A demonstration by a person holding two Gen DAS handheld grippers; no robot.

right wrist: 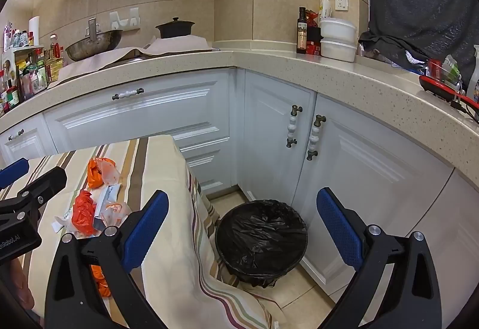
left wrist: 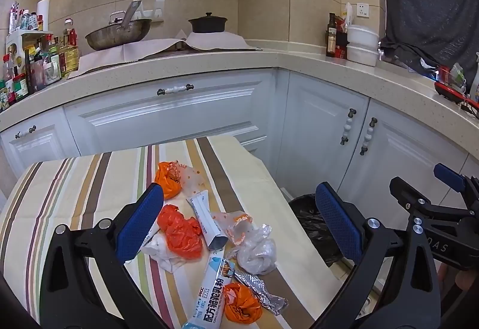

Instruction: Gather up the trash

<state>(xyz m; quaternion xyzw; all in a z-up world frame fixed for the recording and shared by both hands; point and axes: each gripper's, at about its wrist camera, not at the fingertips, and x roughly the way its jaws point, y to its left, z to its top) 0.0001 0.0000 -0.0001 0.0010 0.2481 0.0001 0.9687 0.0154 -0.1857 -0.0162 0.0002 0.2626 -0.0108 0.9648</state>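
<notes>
**Trash Collection: Both Grippers Empty, Pickup Not Yet Made**

The left gripper is nearest the lens in the left wrist view. Its blue-padded fingers are spread wide and hold nothing. It hangs above the desk, which is covered with a striped cloth, and it is aimed down at the litter so that the pile sits inside the finger span.

Directly between and below the left gripper's fingers lie the items to collect:
- a crumpled orange bag, just beside the left finger;
- a grey-white carton sleeve, ahead of centre;
- a clear plastic wad, toward the right finger;
- a printed milk-powder sachet, a foil wrapper and a second orange bag, nearest the gripper base;
- a third orange bag, farther ahead.

The items touch or overlap, so a single closure may take more than one.

The right gripper is also spread and empty. It is held beyond the desk edge, over the floor, with the trash bin directly between its fingers. The bin, lined with a black bag, stands on the floor just beside the hanging cloth, presumably so that drops from the desk are short.

Judgement: collection appears to be at its start, since no trash is visible in the liner.
</notes>
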